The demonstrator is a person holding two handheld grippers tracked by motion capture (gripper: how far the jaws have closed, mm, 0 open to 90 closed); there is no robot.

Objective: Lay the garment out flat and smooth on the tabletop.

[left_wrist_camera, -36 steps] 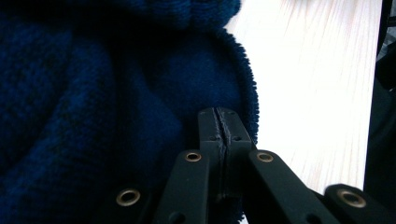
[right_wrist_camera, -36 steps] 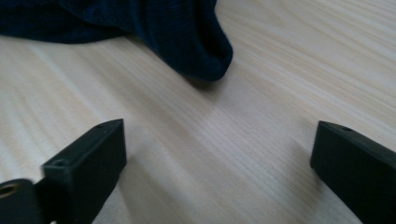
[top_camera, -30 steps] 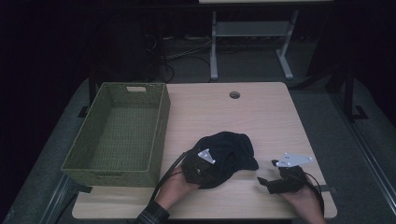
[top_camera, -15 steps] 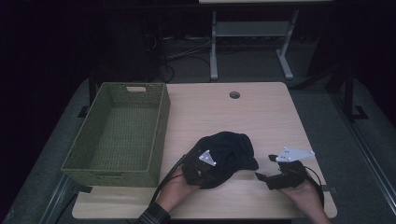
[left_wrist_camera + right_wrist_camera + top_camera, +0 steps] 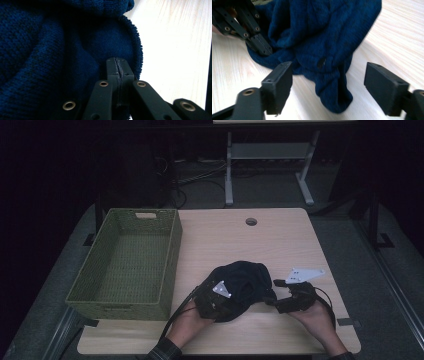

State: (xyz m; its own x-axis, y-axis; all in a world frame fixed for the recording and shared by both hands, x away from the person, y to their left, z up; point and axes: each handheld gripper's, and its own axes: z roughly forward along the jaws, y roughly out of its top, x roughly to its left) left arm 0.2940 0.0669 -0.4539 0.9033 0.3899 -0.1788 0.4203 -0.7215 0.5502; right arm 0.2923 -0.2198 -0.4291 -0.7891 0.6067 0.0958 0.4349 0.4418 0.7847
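Observation:
A dark blue knit garment (image 5: 245, 280) lies bunched on the wooden table (image 5: 280, 240), near its front edge. My left gripper (image 5: 220, 304) sits at the garment's left side, half under the cloth. Its jaws are shut on the hem (image 5: 135, 50). My right gripper (image 5: 273, 296) is at the garment's right side and points at it. It is open, and its jaws have just been closing. A hanging fold of the garment (image 5: 332, 82) lies between the pads (image 5: 278, 85), and neither pad touches it. The left gripper (image 5: 260, 46) shows beyond, at the cloth's edge.
An empty green woven basket (image 5: 80, 292) stands on the left part of the table. A round cable hole (image 5: 251, 221) is near the far edge. Bare wood stretches behind the garment. Table legs and cables stand on the dark floor beyond.
The right gripper has risen a little and shifted slightly toward the garment, its grey plate now higher in the view. The left gripper and the garment have stayed put.

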